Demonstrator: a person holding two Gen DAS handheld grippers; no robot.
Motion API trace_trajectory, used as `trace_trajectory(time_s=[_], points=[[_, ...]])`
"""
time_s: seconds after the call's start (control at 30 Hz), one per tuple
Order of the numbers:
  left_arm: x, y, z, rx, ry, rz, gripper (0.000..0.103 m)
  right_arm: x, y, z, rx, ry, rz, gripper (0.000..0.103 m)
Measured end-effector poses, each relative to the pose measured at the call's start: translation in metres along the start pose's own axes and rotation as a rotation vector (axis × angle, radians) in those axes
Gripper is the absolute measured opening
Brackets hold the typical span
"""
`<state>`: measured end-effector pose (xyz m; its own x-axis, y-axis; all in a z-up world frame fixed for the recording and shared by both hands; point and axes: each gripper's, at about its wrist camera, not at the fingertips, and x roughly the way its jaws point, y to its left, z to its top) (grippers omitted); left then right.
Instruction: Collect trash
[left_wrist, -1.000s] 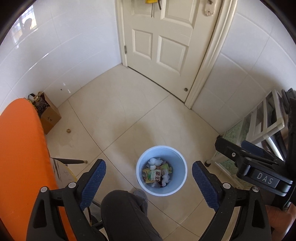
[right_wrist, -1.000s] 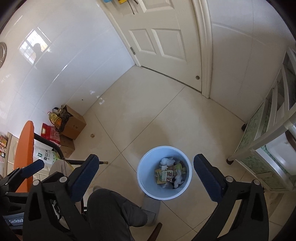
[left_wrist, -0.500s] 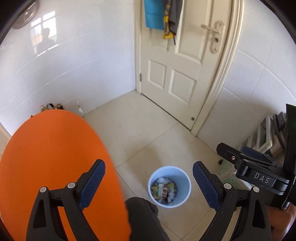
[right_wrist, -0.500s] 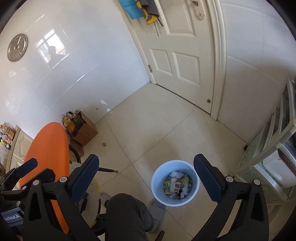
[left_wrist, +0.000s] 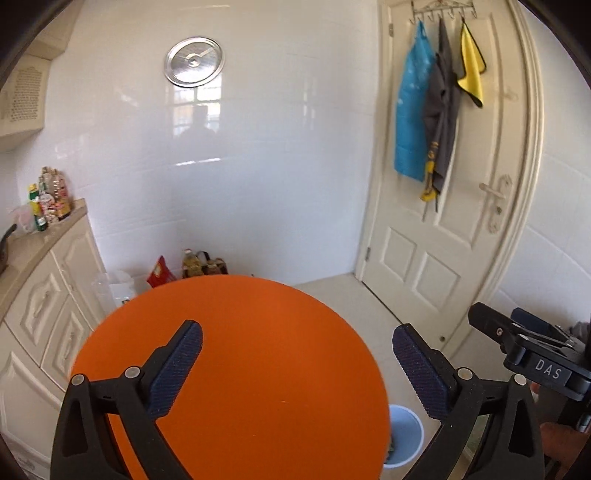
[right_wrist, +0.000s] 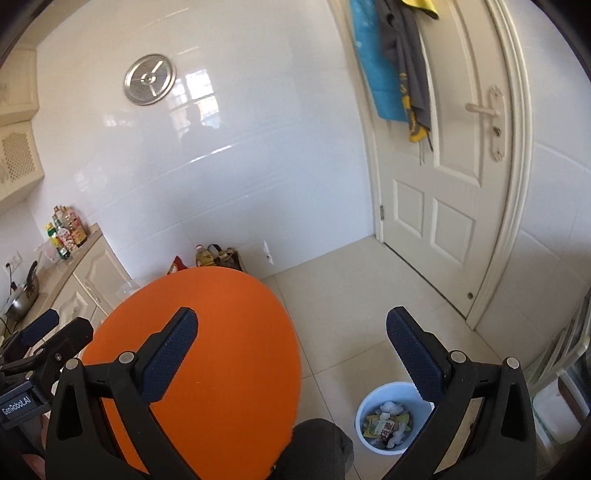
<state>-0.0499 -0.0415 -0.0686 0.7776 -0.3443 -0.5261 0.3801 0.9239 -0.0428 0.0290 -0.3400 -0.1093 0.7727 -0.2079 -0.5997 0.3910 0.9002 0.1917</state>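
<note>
A pale blue trash bin (right_wrist: 384, 417) stands on the tiled floor at the lower right of the right wrist view, holding crumpled white paper and snack wrappers (right_wrist: 388, 422). In the left wrist view only part of the bin (left_wrist: 404, 439) shows past the round orange table (left_wrist: 236, 369). My left gripper (left_wrist: 295, 369) is open and empty above the table's bare top. My right gripper (right_wrist: 291, 354) is open and empty, held between the table (right_wrist: 221, 354) and the bin. No trash shows on the table.
A white door (right_wrist: 454, 166) with hanging cloths is at the right. Cream cabinets (left_wrist: 40, 317) with bottles on top (left_wrist: 48, 199) stand at the left. Boxes and bags (right_wrist: 218, 256) sit against the wall behind the table. A white rack (right_wrist: 561, 354) is at the far right.
Both grippers have risen and tilted up from looking down at the bin to facing the wall and table. The bin slid to the lower right edge. Both jaws stayed open.
</note>
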Motion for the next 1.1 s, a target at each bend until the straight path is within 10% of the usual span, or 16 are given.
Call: trace_trajectory(time_s=[0.53,1.1], points=[[-0.198,0.047,-0.076,-0.104,-0.174,0.344,0.102,-0.056,0.176,-0.018,-0.253,-0.122,0.160,0.103],[-0.207,0.048,-0.078,-0.179,-0.174,0.323,0.102,-0.067,0.181,-0.035,-0.317,-0.130,0.142,0.103]])
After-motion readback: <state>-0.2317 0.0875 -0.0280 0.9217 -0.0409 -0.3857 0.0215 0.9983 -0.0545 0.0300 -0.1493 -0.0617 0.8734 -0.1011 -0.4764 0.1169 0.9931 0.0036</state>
